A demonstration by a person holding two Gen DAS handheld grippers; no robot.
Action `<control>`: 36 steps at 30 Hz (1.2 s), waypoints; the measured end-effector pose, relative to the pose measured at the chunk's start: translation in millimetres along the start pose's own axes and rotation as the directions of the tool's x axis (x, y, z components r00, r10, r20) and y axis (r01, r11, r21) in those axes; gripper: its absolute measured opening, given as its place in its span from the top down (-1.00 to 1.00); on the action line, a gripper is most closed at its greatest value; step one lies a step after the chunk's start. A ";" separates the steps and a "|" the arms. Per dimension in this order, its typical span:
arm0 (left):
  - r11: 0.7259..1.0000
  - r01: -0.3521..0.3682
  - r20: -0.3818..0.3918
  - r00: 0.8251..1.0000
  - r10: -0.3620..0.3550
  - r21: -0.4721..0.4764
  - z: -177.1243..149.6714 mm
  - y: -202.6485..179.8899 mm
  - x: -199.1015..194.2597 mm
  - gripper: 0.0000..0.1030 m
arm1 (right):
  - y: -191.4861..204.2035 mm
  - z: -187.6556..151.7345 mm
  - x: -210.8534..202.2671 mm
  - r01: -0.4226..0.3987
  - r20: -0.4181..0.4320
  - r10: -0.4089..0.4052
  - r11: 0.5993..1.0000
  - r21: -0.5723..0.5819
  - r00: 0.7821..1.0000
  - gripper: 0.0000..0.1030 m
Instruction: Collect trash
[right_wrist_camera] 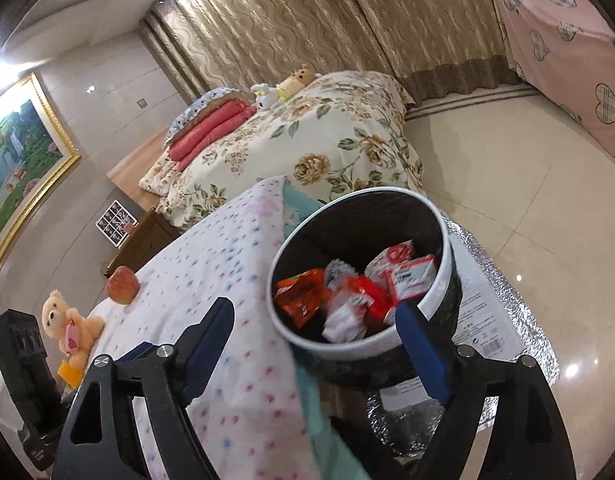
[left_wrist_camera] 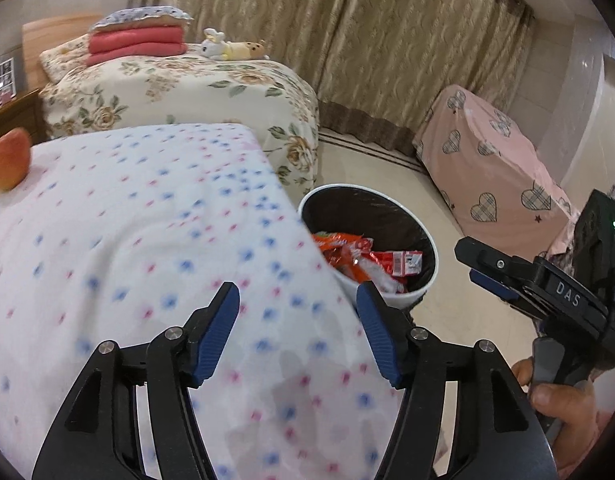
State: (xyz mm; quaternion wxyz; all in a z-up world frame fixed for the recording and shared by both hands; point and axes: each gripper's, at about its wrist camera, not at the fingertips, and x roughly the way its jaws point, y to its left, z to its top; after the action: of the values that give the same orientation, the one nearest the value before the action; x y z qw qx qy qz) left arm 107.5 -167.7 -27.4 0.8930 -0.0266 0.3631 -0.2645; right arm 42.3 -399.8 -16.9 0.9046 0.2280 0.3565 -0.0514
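Note:
A round bin with a white rim (left_wrist_camera: 403,300) and a black liner stands on the floor by the table's right corner. It holds red and orange snack wrappers (left_wrist_camera: 347,252) and a small red-and-white box (right_wrist_camera: 411,276). My left gripper (left_wrist_camera: 297,296) is open with nothing between its blue pads, over the dotted tablecloth (left_wrist_camera: 147,240) near that corner. My right gripper (right_wrist_camera: 313,312) is open and empty too, just above the near rim (right_wrist_camera: 359,354) of the bin. In the left wrist view, a hand holds the right gripper (left_wrist_camera: 473,266) to the right of the bin.
An apple (right_wrist_camera: 122,290) and a small teddy bear (right_wrist_camera: 67,328) sit on the table's far end. A floral bed (left_wrist_camera: 187,88) stands behind, pink heart-print covered furniture (left_wrist_camera: 499,160) to the right. A silver foil mat (right_wrist_camera: 507,280) lies under the bin on the tiled floor.

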 end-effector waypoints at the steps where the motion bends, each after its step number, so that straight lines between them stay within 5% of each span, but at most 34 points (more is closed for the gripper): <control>1: 1.000 -0.004 0.006 1.000 0.004 -0.003 -2.5 1.8 -3.8 -0.21 | 2.9 -4.4 -2.3 -0.003 0.005 0.003 1.000 -0.004 1.000 -0.66; 10: 0.998 -0.064 0.110 0.992 0.066 -0.020 -25.5 12.0 -49.8 -0.28 | 32.9 -22.9 -27.1 0.040 0.099 -0.028 0.991 -0.125 0.995 -0.67; 13: 0.996 -0.083 0.164 0.983 0.085 -0.018 -28.1 11.9 -67.0 -0.37 | 44.6 -25.3 -34.1 0.048 0.132 -0.025 0.983 -0.174 0.991 -0.82; 15: 0.994 -0.109 0.216 0.970 0.107 -0.005 -29.5 9.7 -78.8 -0.49 | 51.0 -29.0 -39.2 0.050 0.158 -0.018 0.978 -0.201 0.987 -1.00; 17: 0.986 -0.164 0.287 0.945 0.157 0.000 -33.4 7.8 -90.1 -0.79 | 56.4 -33.0 -43.4 0.051 0.193 -0.006 0.972 -0.230 0.981 -1.00; 20: 0.971 -0.237 0.362 0.905 0.224 -0.009 -42.3 7.9 -99.1 -0.99 | 59.8 -36.9 -42.3 0.072 0.227 -0.011 0.962 -0.263 0.974 -1.00; 36: 0.936 -0.350 0.371 0.864 0.339 -0.039 -60.6 25.3 -98.4 -0.99 | 73.1 -61.2 -40.9 0.103 0.292 0.007 0.928 -0.357 0.956 -1.00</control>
State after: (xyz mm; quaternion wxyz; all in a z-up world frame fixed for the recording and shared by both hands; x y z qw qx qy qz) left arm 20.2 -88.9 -15.6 0.9786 0.0024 0.1820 -0.0964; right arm -7.4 -310.0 -1.3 0.9719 0.0353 0.2295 -0.0384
